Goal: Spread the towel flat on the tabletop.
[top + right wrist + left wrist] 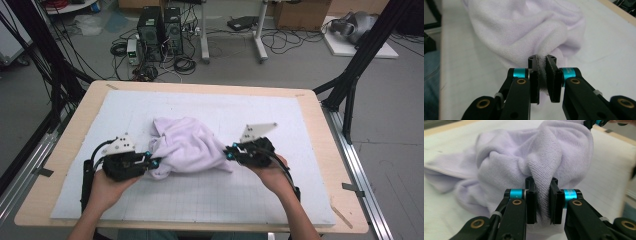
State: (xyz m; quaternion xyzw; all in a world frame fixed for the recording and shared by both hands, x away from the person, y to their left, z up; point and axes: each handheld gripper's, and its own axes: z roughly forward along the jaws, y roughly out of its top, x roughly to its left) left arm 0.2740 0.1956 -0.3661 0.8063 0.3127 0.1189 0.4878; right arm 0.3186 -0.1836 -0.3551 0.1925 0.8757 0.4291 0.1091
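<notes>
left gripper [156, 161] clamped on near-left fold of crumpled white towel [187, 145]; right gripper [229, 152] clamped on towel's near-right edge. towel bunched between grippers, mid white mat [280, 125], wooden table [65, 145] under it. beyond towel: computer towers [159, 32] on floor.

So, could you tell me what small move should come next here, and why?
Probably draw the two hands apart. The left gripper and right gripper are each shut on a fold of the crumpled lilac towel, at its opposite sides, and it is bunched between them on the white mat.
</notes>
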